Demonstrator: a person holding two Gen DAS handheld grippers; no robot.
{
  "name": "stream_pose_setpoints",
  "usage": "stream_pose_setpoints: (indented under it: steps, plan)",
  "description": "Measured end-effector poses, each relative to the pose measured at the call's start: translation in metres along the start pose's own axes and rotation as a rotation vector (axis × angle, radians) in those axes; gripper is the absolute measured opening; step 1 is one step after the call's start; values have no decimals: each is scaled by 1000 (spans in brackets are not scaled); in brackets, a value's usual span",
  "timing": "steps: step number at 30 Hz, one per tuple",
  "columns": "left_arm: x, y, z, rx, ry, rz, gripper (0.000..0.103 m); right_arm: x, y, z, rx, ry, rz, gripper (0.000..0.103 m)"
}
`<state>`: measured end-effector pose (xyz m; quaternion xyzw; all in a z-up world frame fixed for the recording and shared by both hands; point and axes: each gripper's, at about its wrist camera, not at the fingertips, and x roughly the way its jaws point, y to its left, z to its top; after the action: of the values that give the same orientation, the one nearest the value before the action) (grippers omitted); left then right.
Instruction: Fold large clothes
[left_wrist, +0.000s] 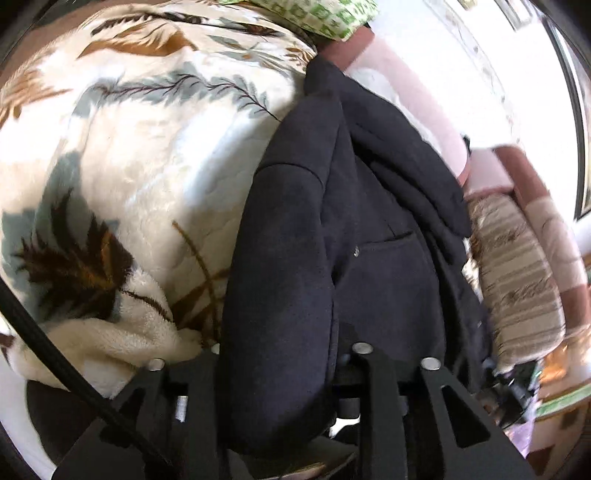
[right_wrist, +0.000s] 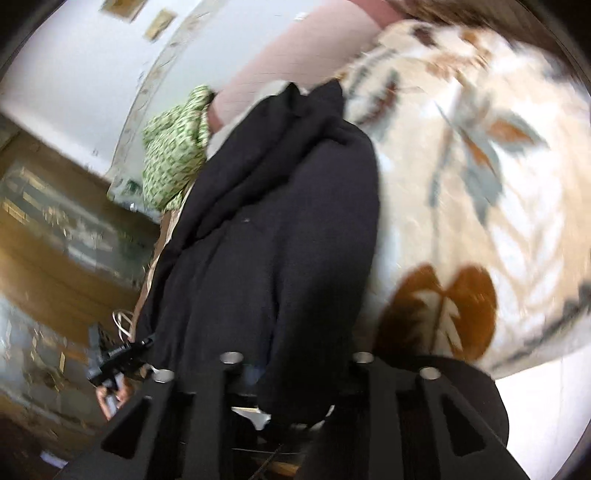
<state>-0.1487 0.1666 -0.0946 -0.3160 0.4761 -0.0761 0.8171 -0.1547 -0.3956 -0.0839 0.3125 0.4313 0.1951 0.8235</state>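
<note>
A large dark navy fleece jacket (left_wrist: 332, 229) with a chest pocket hangs lengthwise over a bed covered by a cream blanket with a leaf print (left_wrist: 140, 155). My left gripper (left_wrist: 288, 354) is shut on one end of the jacket; the cloth bunches between its jaws. In the right wrist view the same jacket (right_wrist: 280, 229) runs away from my right gripper (right_wrist: 295, 358), which is shut on its other end. The other gripper (right_wrist: 110, 358) shows small at the lower left of the right wrist view, also holding the cloth. The fingertips are hidden by fabric.
A green-and-white checked cloth (left_wrist: 317, 14) lies at the bed's far end, also in the right wrist view (right_wrist: 173, 151). A striped beige cushion (left_wrist: 517, 280) and pink bedding (left_wrist: 424, 110) lie to the right. A wooden floor (right_wrist: 55, 280) and white wall are beyond.
</note>
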Motion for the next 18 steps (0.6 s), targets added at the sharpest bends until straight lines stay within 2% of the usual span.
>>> stream_pose_setpoints:
  steps: [2,4,7,10,11,12,13,14,18]
  plan:
    - [-1,1,-1,-16,-16,-62,63,2,-8,-2,22,-5,-11,61]
    - [-1,-2,-3,-13,-24,-108,72,5,-7,-5,16,3,-22,66]
    - [2,-14,-9,41,-28,-106,77,18,0,-9,-6,22,-60,68]
    - [8,-22,-15,91,-12,-48,77,26,9,-11,-50,19,-109,66]
    - [12,-26,-18,118,-2,-12,65,27,11,-11,-62,21,-113,50]
    - [14,-30,-21,143,2,37,49,28,13,-11,-73,31,-108,39]
    - [17,-33,-22,161,4,86,25,27,12,-10,-74,42,-103,27]
    - [16,-36,-22,179,-4,131,20,26,13,-9,-75,41,-106,24]
    - [-8,-52,-14,180,-81,103,14,10,29,-1,-103,-5,-93,20]
